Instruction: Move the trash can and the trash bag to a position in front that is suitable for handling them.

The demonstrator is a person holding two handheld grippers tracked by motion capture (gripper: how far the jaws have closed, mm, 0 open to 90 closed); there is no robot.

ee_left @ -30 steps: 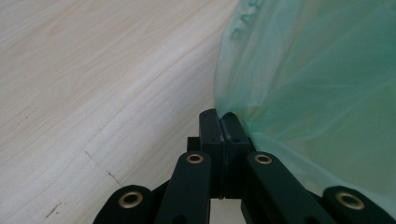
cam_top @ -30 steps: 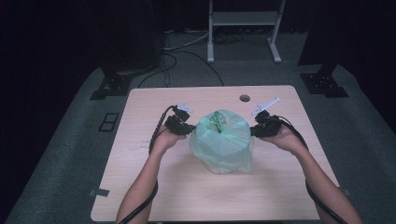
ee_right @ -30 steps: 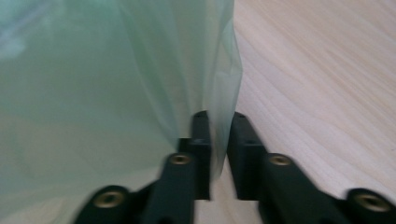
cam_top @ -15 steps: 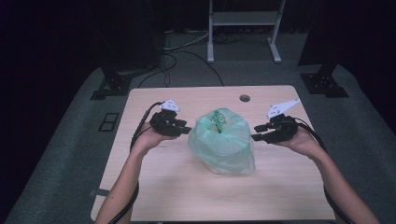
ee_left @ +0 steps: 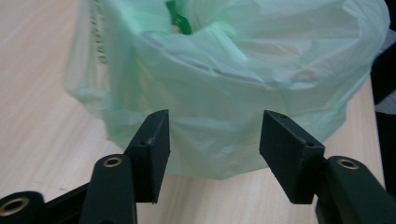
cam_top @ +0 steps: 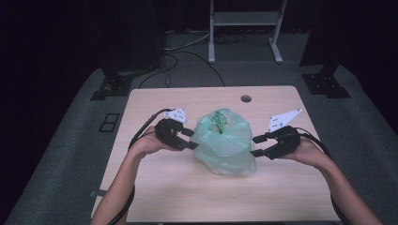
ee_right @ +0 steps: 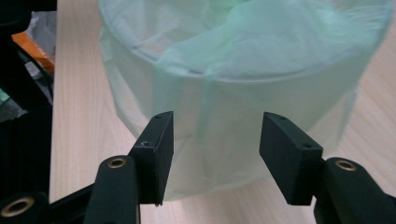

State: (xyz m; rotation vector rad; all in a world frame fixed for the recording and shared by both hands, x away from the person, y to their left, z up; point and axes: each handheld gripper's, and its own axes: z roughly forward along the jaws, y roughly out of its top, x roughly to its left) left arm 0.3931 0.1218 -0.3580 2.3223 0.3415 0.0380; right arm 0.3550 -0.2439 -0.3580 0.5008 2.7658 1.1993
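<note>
A pale green plastic bag (cam_top: 225, 145) lines a round tub in the middle of the wooden table (cam_top: 155, 197); something dark green pokes out at its top. My left gripper (cam_top: 190, 138) hovers just left of the bag, apart from it. In the left gripper view the bag (ee_left: 233, 93) lies beyond the left gripper (ee_left: 215, 140), whose jaws have just been opening with nothing between them. My right gripper (cam_top: 257, 146) hangs off the bag's right side. Its own view shows the right gripper (ee_right: 215, 140) facing the bag (ee_right: 243, 79), jaws just opened wider, gap empty.
A small round hole (cam_top: 245, 99) sits near the table's far edge. Behind the table stand a white frame (cam_top: 244, 33) and two dark stand bases (cam_top: 112, 86) on grey carpet with loose cables. Bare tabletop lies in front of the bag.
Both grippers were shut at the bag's rim a second ago. They have let go, opened, and drawn outward and slightly up, left one leftward, right one rightward. The bag stays put.
</note>
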